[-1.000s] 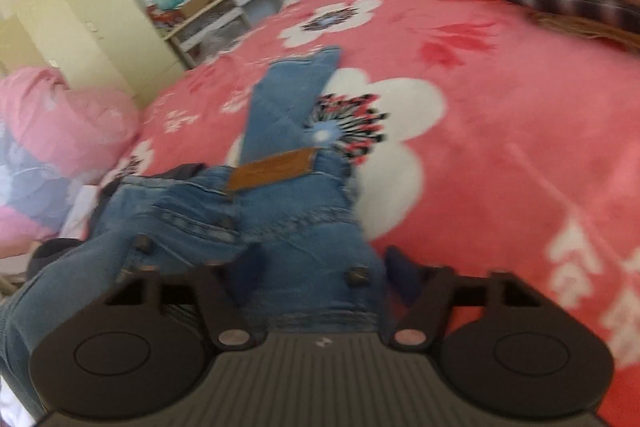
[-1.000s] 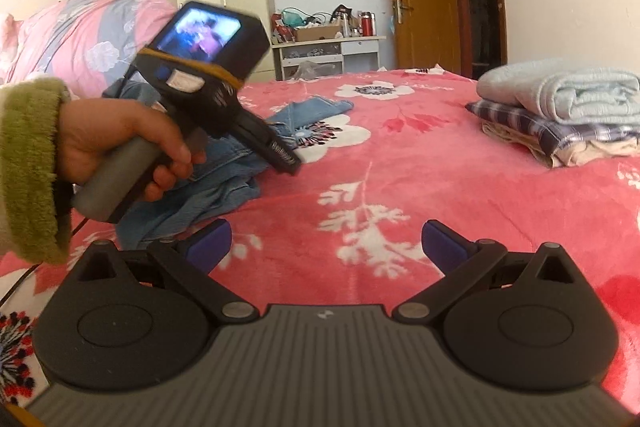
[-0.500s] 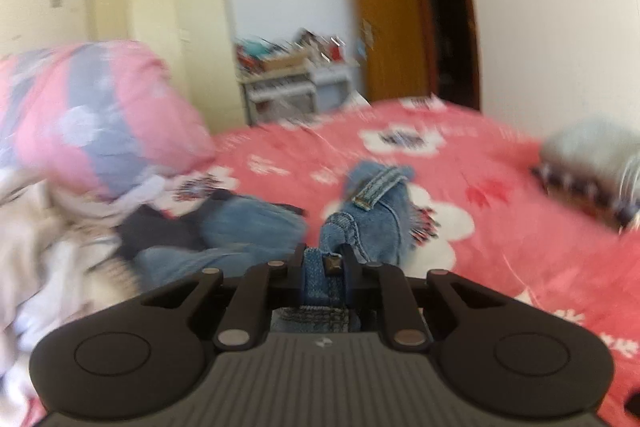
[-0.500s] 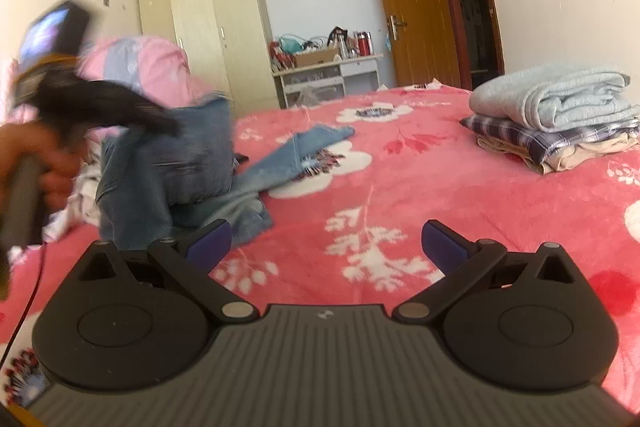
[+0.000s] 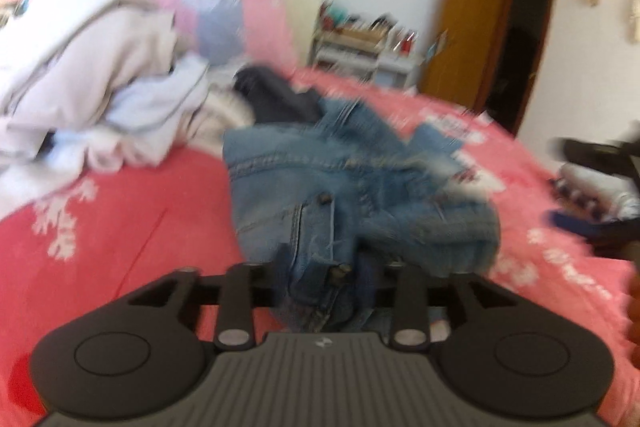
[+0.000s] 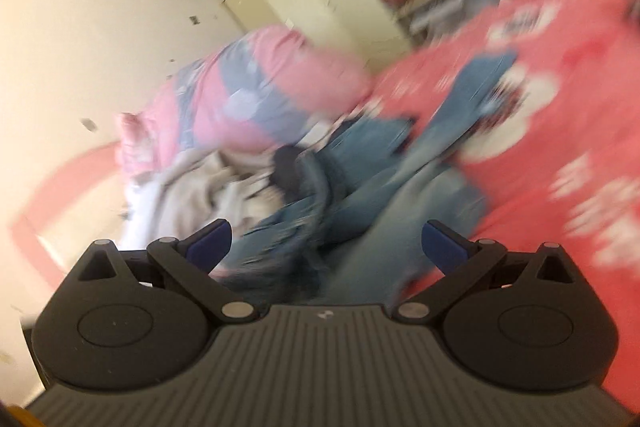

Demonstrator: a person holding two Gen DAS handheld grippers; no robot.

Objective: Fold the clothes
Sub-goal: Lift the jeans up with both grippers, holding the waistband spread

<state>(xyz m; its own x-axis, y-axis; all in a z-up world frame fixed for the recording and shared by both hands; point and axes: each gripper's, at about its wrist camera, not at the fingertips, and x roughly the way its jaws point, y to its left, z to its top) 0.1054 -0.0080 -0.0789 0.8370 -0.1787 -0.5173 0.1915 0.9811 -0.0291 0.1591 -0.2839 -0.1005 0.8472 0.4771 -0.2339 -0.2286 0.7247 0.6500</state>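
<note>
Left wrist view: left gripper (image 5: pixel 328 279) clenched on the jeans (image 5: pixel 352 187) at a riveted seam, bunched over the red bedspread (image 5: pixel 120 235), presumably to drag them out for laying flat. Unfolded pile (image 5: pixel 92 99) behind.

Right wrist view, blurred: right gripper (image 6: pixel 324 247) spread wide, grasping nothing, above the jeans (image 6: pixel 400 195). No containers visible.

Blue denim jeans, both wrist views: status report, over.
Left tool shut on blue denim jeans. Right tool open, empty, over the jeans. Pale heaped clothes alongside, not blocking.
</note>
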